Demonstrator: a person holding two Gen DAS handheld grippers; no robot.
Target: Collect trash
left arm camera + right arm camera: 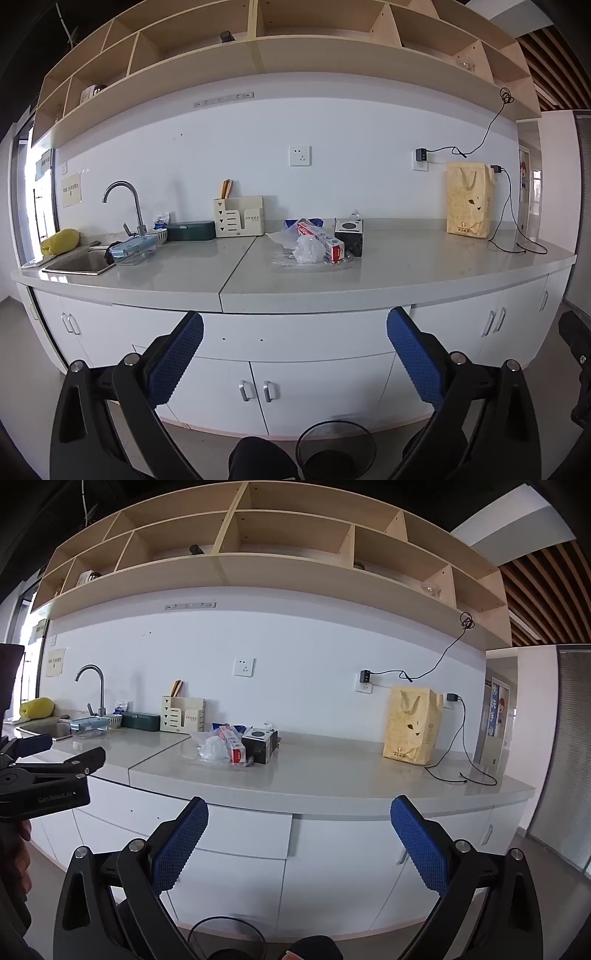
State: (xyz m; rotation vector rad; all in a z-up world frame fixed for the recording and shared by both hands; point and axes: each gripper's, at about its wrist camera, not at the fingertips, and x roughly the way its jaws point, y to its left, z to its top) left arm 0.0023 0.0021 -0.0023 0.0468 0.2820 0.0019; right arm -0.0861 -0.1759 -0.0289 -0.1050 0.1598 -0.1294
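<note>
Both pairs of tongs stand wide apart with nothing between their blue pads: the left tongs (295, 354) and the right tongs (299, 838) each hang in front of the white cabinet doors, below the edge of the worktop (406, 273) and well short of anything on it

The trash is a small heap on the worktop, ahead of and above both tongs: a crumpled clear plastic bag (306, 249), a red and white carton (325, 240) lying across it, and a black box (349, 236) touching the carton's far side. From the left tongs the heap sits almost straight ahead, a shade to the right. From the right tongs it sits ahead and to the left, so the left hand looks the nearer and better lined up, though not by much

The carton's long axis runs slantwise, from back left to front right as the left tongs see it, so a grip across its narrow width would call for turning the wrist

A wire bin (334, 448) stands on the floor right below the tongs, close to the person's knee; it seems the likely place for the trash. The reach ahead is up and forward over the worktop edge, then back down
</note>
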